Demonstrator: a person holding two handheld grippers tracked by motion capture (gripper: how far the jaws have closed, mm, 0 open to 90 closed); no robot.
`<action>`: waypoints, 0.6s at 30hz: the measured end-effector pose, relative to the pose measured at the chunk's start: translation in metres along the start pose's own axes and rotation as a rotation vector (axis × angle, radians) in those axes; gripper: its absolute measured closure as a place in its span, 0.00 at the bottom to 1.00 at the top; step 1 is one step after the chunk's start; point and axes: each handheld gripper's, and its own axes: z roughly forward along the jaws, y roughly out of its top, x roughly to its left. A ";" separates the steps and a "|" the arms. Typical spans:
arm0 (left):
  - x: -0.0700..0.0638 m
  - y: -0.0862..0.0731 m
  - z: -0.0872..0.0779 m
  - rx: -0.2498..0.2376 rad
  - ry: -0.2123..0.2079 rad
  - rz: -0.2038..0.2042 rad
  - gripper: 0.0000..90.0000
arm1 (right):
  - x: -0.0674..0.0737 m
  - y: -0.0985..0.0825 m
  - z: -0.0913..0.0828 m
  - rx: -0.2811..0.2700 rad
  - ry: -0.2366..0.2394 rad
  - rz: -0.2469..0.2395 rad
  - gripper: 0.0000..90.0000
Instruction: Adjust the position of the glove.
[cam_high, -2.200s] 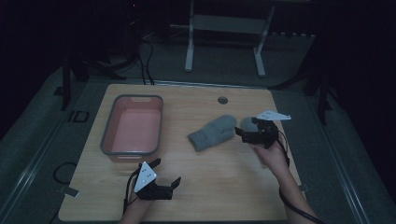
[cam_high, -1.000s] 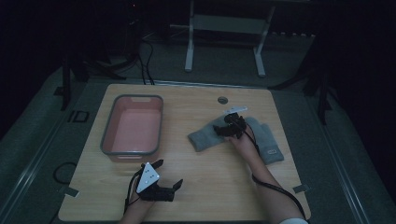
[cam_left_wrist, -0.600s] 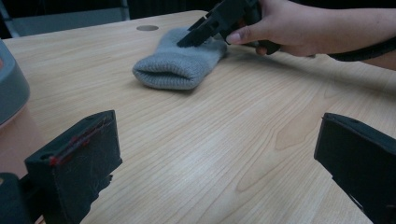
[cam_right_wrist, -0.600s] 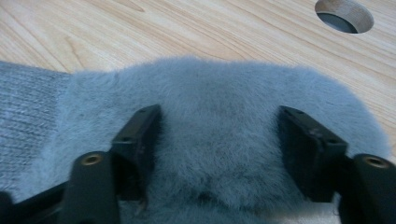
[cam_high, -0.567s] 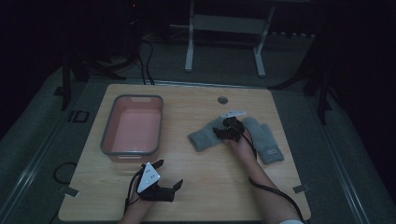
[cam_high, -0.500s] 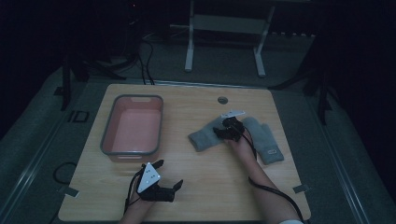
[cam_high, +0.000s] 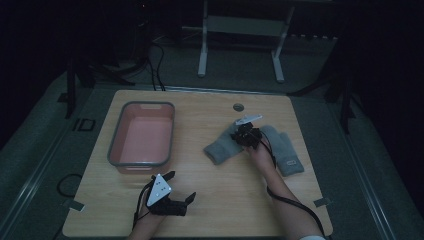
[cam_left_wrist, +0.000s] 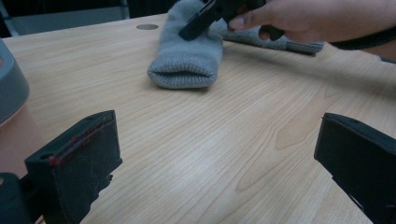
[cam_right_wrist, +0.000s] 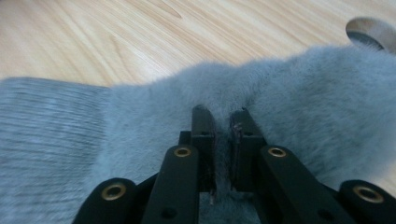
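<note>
Glove (cam_high: 223, 146) lies mid-table, long axis slanting toward the pink tray (cam_high: 142, 139); right gripper (cam_high: 246, 135) looks pinched onto its fuzzy middle, left gripper (cam_high: 172, 196) wide open, well away.

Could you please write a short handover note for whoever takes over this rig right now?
Right gripper: jaws nearly closed, pinching the fabric of the left grey glove, which lies on the table right of the tub.
Left gripper: open, holding nothing, resting low over the table's near edge.
Second grey glove: flat on the table, just right of the right gripper.
Pink tub: on the left of the table, nothing in it.
Done: the first glove is pinched but not lifted.
Left: probably carry this glove to the tub, then the second one; the tub as goal is my guess.
</note>
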 end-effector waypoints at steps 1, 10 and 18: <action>0.000 0.000 0.000 0.000 -0.001 -0.001 0.01 | 0.000 0.001 -0.004 -0.005 0.009 -0.014 0.94; 0.000 0.000 0.000 -0.001 0.004 -0.003 0.01 | 0.011 0.011 -0.049 -0.085 0.131 -0.138 0.95; 0.001 0.000 0.000 0.002 0.006 -0.001 0.01 | 0.036 0.014 -0.093 -0.161 0.346 -0.263 0.95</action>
